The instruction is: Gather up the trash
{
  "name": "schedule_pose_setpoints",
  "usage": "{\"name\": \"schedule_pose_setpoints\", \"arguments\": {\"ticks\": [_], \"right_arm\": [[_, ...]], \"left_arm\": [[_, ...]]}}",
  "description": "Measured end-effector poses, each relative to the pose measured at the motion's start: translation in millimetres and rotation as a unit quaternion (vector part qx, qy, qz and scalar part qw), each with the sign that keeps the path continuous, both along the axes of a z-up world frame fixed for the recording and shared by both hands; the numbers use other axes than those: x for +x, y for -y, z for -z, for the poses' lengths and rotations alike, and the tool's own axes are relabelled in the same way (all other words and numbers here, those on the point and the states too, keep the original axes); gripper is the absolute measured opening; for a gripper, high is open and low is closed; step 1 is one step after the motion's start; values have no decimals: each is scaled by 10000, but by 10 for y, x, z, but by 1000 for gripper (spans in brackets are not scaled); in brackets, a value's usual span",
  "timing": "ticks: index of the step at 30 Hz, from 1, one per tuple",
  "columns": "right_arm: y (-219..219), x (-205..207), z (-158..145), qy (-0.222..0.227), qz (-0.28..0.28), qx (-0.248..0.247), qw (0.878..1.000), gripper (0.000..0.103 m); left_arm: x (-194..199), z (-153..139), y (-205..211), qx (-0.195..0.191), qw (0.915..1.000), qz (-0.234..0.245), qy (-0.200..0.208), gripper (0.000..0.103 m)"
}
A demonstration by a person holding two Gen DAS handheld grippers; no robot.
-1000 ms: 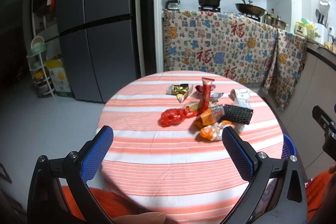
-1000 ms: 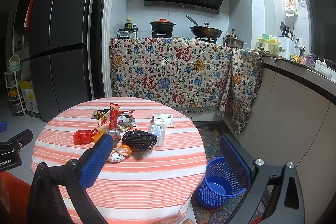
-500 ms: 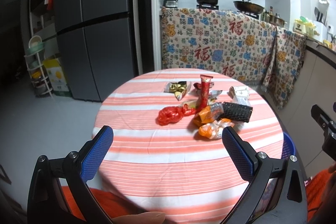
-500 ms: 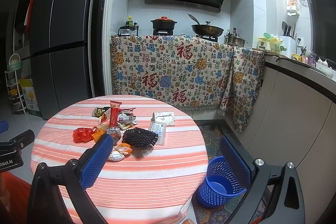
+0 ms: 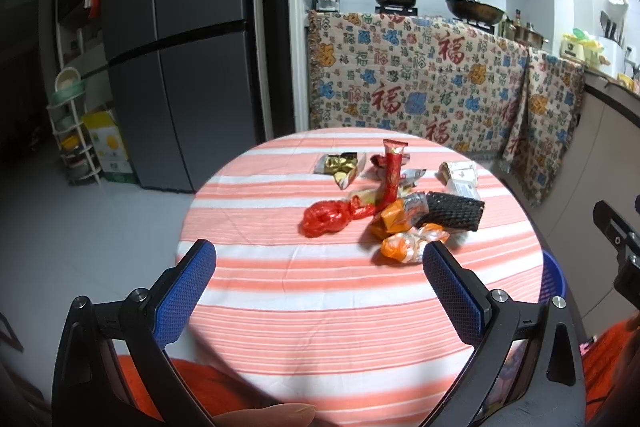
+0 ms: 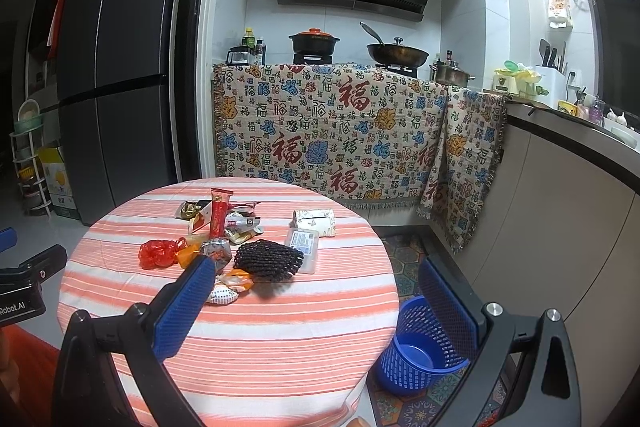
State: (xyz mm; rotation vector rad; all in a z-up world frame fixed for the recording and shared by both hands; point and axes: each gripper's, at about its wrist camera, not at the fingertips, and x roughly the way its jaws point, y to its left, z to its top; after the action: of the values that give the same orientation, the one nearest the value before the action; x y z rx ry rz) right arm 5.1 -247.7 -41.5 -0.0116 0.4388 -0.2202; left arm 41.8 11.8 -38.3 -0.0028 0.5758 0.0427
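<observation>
A pile of trash lies on the round table with the striped cloth (image 5: 320, 307) (image 6: 256, 327): a crumpled red bag (image 5: 326, 217) (image 6: 156, 253), a tall red wrapper (image 5: 392, 171) (image 6: 219, 213), a black foam net (image 5: 454, 213) (image 6: 268, 259), orange wrappers (image 5: 412, 245) (image 6: 236, 279), a gold packet (image 5: 340, 165) and white packets (image 6: 314, 223). My left gripper (image 5: 318, 279) is open above the table's near half, short of the pile. My right gripper (image 6: 316, 303) is open, held over the table's right edge. A blue mesh bin (image 6: 420, 343) stands on the floor right of the table.
A dark fridge (image 5: 180, 47) stands behind the table on the left, with a small rack (image 5: 76, 131) beside it. A patterned cloth (image 6: 340, 135) hangs over the stove counter at the back. A counter (image 6: 580, 187) runs along the right. The floor left of the table is open.
Both views have shifted slightly, the table and the pile sitting a little further away and more centred. Both grippers stay open and nothing on the table has moved.
</observation>
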Motion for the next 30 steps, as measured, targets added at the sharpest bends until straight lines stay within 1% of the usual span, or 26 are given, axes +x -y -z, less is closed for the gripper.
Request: {"name": "schedule_pose_setpoints", "arguments": {"ticks": [5, 12, 14, 22, 26, 30], "right_arm": [[-8, 17, 13, -4, -16, -8, 10000, 103], [8, 67, 96, -49, -20, 33, 10000, 103], [18, 90, 133, -67, -25, 44, 10000, 103], [80, 216, 344, -209, -5, 116, 9997, 103], [72, 246, 458, -274, -48, 123, 9995, 103], [76, 292, 576, -394, -114, 121, 9991, 103]], "left_arm": [[29, 56, -41, -8, 10000, 6, -8, 103], [155, 211, -110, -189, 9997, 101, -99, 103], [191, 251, -108, -181, 9997, 141, -92, 103], [311, 405, -82, -179, 9992, 332, -134, 103], [425, 501, -79, -276, 9987, 313, -282, 103], [525, 584, -87, -280, 9986, 241, -388, 103]]}}
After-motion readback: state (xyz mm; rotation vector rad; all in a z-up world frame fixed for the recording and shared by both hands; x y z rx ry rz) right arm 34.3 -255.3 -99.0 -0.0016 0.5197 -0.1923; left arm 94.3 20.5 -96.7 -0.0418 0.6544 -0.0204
